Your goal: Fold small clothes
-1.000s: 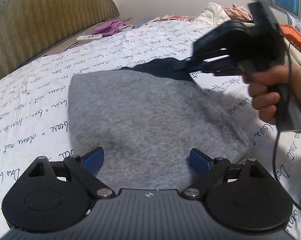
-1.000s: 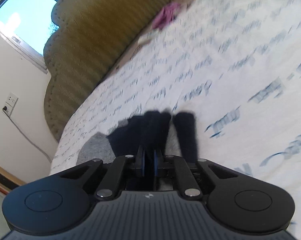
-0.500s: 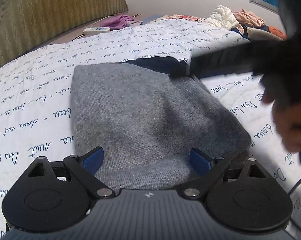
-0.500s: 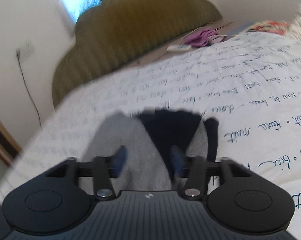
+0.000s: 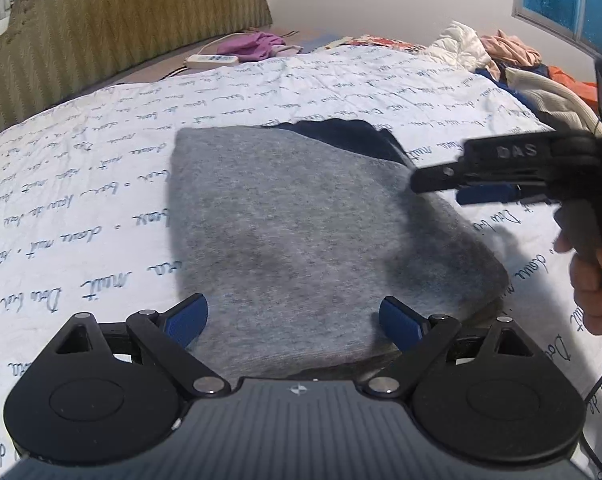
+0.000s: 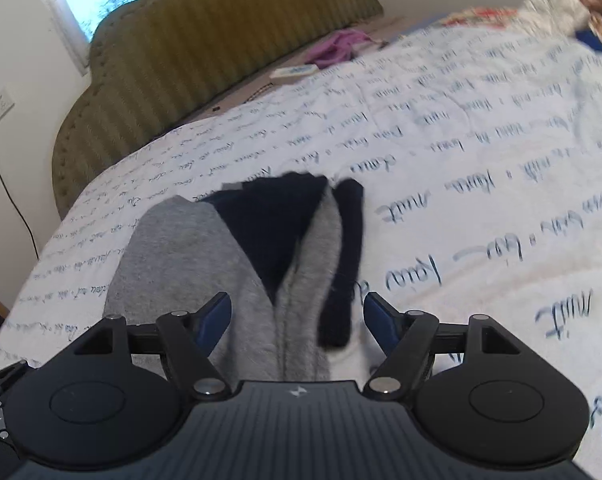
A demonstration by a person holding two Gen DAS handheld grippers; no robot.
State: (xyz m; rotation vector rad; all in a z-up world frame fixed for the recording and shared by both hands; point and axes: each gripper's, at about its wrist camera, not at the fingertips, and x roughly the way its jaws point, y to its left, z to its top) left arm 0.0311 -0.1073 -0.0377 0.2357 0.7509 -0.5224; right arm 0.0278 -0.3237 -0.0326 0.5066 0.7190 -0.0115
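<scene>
Two blue-padded claws work over a folded grey knit garment with navy trim (image 5: 301, 232) lying flat on a white script-printed bedspread (image 5: 81, 184); from the left wrist, the left claw (image 5: 295, 320) hovers wide, empty, at its near edge. From the right wrist, the right claw (image 6: 297, 316), jaws just opened, grips nothing above the garment's navy end.

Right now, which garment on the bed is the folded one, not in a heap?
The grey garment with navy trim, lying flat under both open grippers. The purple one by the headboard and the pile at the far right are crumpled.
</scene>
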